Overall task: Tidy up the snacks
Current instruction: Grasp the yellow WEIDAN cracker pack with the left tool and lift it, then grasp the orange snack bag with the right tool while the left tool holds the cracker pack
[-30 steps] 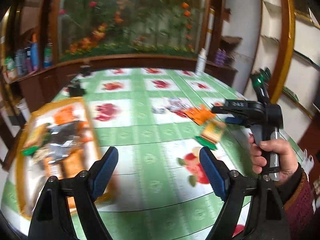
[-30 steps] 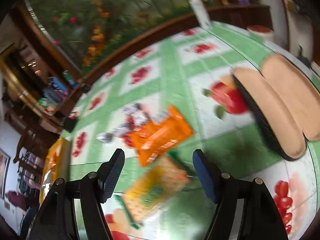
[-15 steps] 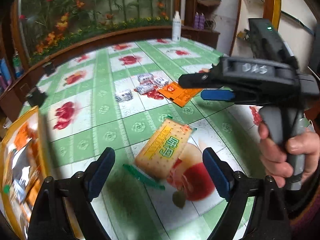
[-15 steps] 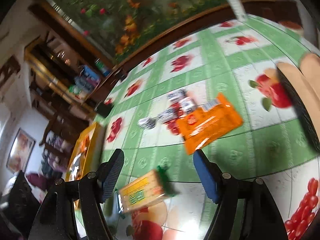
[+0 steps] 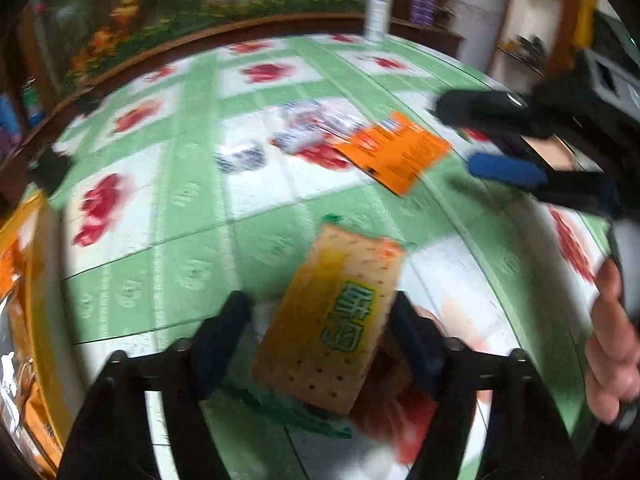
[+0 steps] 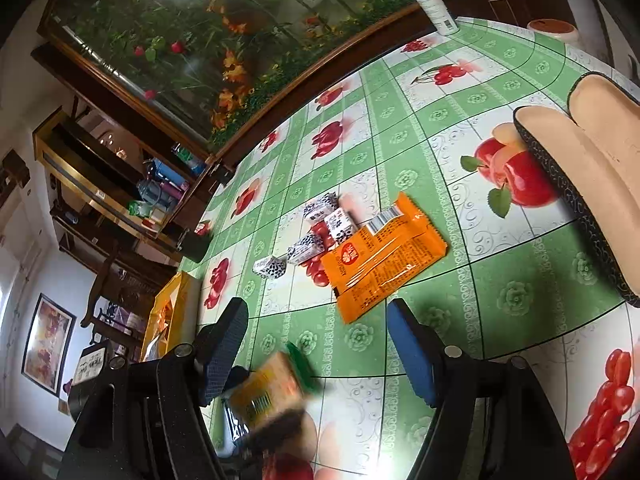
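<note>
Crackers in a yellow packet [image 5: 336, 320] lie on the fruit-print tablecloth [image 5: 192, 240], nearer than the orange packet [image 5: 394, 152], between the fingers of the left gripper [image 5: 320, 332], whose jaws have just been closing, though blur hides whether the pads press on it. Only the right wrist view shows the small black-and-white wrapped sweets [image 6: 316, 228] sharply, just left of the orange packet, with the yellow tray [image 6: 170, 312] further left, and the right gripper [image 6: 316, 344] half open above the cloth, holding nothing. Compared with a second ago, the left gripper has left the tray and come down over the cracker packet.
</note>
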Motion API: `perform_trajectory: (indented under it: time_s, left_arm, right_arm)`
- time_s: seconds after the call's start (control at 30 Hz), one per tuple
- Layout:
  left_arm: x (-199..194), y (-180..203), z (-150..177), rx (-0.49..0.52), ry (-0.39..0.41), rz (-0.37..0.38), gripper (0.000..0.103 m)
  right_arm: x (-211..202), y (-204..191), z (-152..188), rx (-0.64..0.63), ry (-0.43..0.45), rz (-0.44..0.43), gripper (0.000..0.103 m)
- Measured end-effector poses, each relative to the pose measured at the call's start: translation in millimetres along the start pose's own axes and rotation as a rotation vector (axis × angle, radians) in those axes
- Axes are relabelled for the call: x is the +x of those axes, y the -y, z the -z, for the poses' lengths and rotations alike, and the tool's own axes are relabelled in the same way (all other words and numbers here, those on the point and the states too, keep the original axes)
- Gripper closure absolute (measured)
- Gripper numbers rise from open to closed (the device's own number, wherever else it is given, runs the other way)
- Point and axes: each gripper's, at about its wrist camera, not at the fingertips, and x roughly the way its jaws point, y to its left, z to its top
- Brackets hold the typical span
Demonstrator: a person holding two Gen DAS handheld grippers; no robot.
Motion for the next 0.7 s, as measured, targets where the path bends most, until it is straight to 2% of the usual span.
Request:
perform_trajectory:
  time_s: [0.03, 0.07, 0.13, 0.23, 0.3, 0.43, 0.57, 0.7]
  left_arm:
    - [0, -4, -1, -0.029, 0.016, -0.015, 0.055]
    - [-1, -11, 0, -0.063, 0.031, -0.02, 0.057]
    - [-2, -21, 1, -0.116, 0.06, -0.022, 0.057]
    - [-3, -39, 5, -0.167, 0.088, -0.077, 0.057]
    - [-5, -55, 5, -0.219, 0.096, -0.081, 0.057]
    - [-6, -70, 5, -0.257, 0.098, -0.106, 0.057]
    - [-6, -72, 7, -0.259, 0.098, -0.114, 0.057]
    - [-8, -70, 7, -0.248, 0.095, -0.117, 0.057]
  right_arm:
    - [-1, 0, 0, -0.002, 0.005, 0.009, 0.027]
    - [-1, 1, -1, -0.002, 0.013, 0.022, 0.027]
    - [-1, 0, -5, -0.013, 0.025, 0.052, 0.027]
    - [7, -7, -22, -0.077, 0.029, 0.129, 0.027]
    - [17, -13, -40, -0.112, 0.016, 0.127, 0.027]
    - [55, -14, -71, -0.173, -0.042, 0.162, 0.027]
    - [81, 7, -74, -0.156, -0.098, 0.169, 0.027]
    - [70, 11, -67, -0.159, -0.142, 0.157, 0.027]
